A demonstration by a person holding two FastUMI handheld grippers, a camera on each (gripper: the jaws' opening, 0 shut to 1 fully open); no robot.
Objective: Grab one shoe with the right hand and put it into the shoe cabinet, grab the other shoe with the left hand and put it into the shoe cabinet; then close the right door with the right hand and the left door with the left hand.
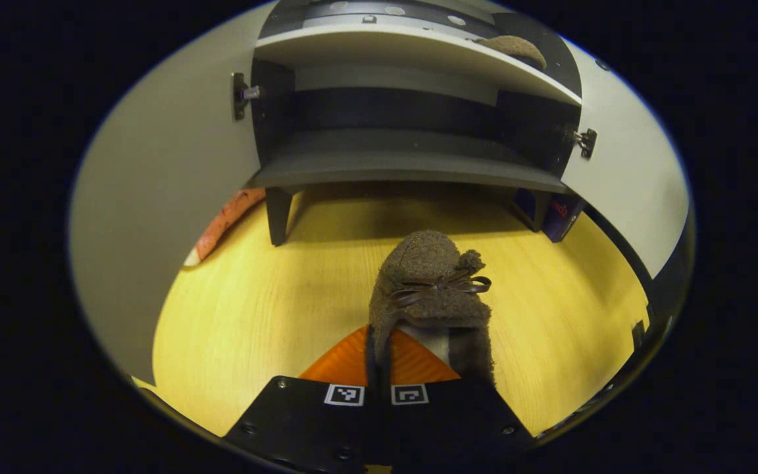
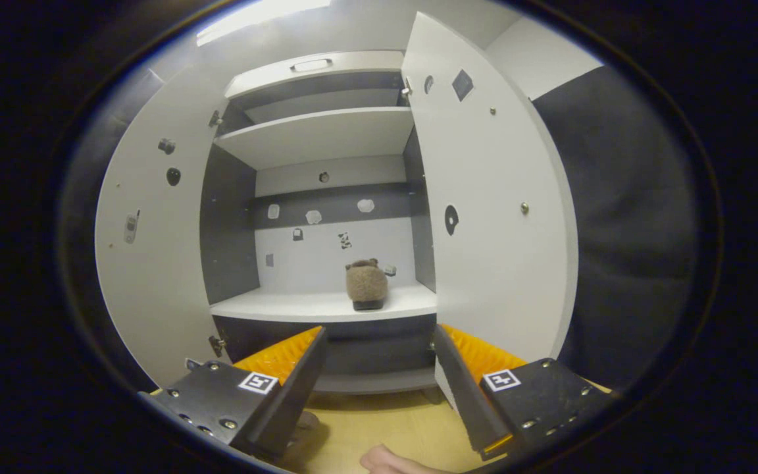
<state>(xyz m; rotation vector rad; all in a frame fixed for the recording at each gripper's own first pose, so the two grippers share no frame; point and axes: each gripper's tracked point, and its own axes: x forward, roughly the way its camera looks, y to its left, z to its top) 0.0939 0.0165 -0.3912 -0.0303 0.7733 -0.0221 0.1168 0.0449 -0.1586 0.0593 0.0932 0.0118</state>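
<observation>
Pale wooden floor [image 1: 254, 309] lies bare between me and the shoe cabinet [image 1: 392, 164], both doors swung wide. My left gripper [image 1: 379, 365] pinches the heel rim of a brown shoe [image 1: 428, 289], toe pointing at the cabinet, heel hidden behind my fingers. My right gripper [image 2: 379, 368] gapes, holding nothing, facing the other shoe [image 2: 366, 284] on the middle shelf [image 2: 287, 306].

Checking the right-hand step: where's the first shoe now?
In the right gripper view the first shoe stands on the cabinet's middle shelf, toward its right end near the open right door.
</observation>
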